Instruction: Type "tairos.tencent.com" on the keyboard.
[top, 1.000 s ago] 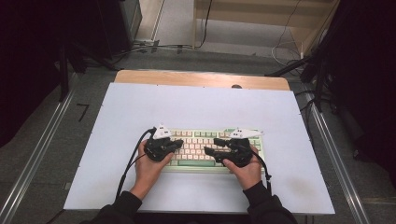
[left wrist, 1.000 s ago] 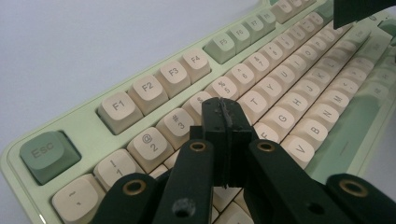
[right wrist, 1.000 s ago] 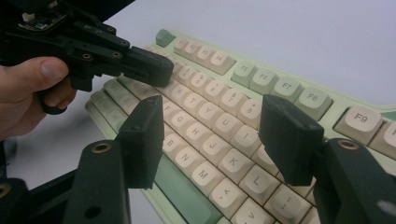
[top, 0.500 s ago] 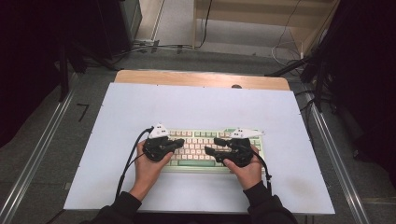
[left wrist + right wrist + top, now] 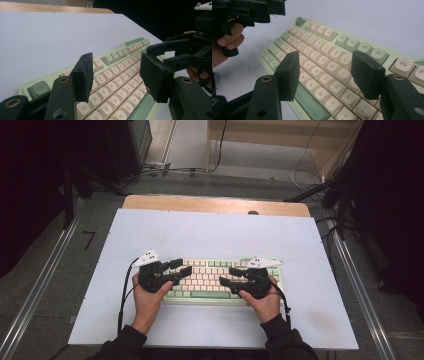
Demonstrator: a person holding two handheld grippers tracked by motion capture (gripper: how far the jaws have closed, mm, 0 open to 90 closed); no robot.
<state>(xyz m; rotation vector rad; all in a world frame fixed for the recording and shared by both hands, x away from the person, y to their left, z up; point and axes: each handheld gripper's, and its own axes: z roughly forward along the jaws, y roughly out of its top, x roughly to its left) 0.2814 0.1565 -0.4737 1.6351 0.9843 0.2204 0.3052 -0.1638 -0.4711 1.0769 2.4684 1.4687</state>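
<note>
A pale green keyboard [image 5: 210, 279] with cream keys lies on the white table top [image 5: 215, 235], near its front edge. My left gripper [image 5: 182, 267] hovers over the keyboard's left end. Its jaws have just been opening and stand apart with nothing between them; the left gripper view shows the letter keys [image 5: 117, 87] below the left gripper [image 5: 116, 75]. My right gripper [image 5: 228, 275] is over the keyboard's right half, open and empty. In the right gripper view the right gripper [image 5: 325, 71] stands over the keyboard [image 5: 319, 53], with the other hand [image 5: 227, 42] beyond it.
A wooden strip [image 5: 215, 205] runs along the table's far edge. Metal rails [image 5: 45, 280] flank both sides. Cables [image 5: 160, 170] lie on the floor behind the table. Bare white surface spreads behind and beside the keyboard.
The left gripper's jaws have gone from shut to spread, and that hand has risen slightly over the keys. The right gripper has stayed where it was.
</note>
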